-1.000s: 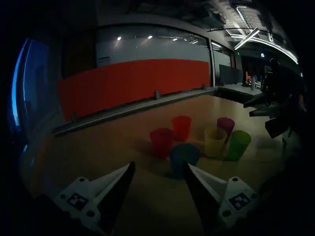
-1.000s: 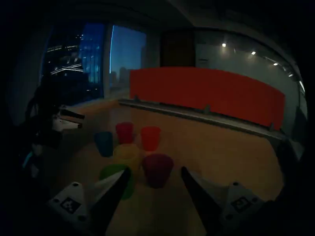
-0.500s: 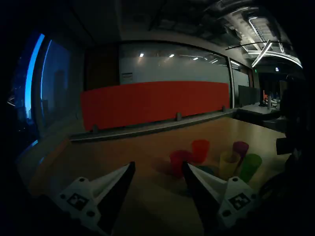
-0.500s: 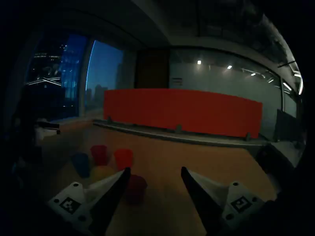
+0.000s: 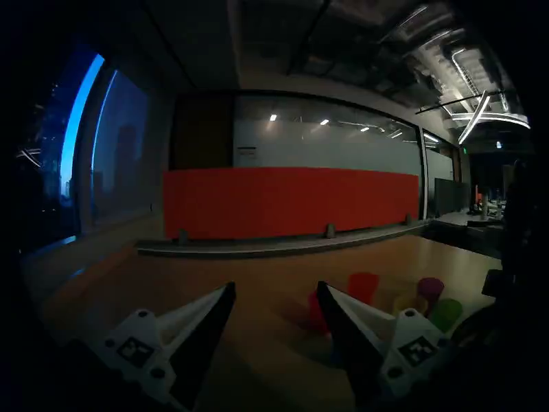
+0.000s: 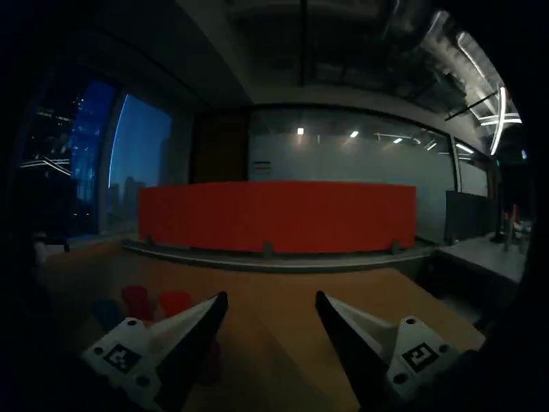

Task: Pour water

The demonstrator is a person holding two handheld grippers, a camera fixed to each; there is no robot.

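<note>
Where the table point(image 5: 274, 271) lies dim, five cups point(image 5: 362, 287) stand clustered.

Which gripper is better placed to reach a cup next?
Probably left. The open left gripper has a red cup just right of its gap; the right gripper has its cups farther off, low left.

Small plastic cups stood upright, clustered on the wooden table point(image 5: 274, 285). In the left gripper view, at 4 o'clock, were an orange cup point(image 5: 362, 286), purple cup point(image 5: 430, 288), yellow cup point(image 5: 405, 303) and green cup point(image 5: 446, 314). In the right gripper view a red cup point(image 6: 135, 300) stood at 8 o'clock.
</note>
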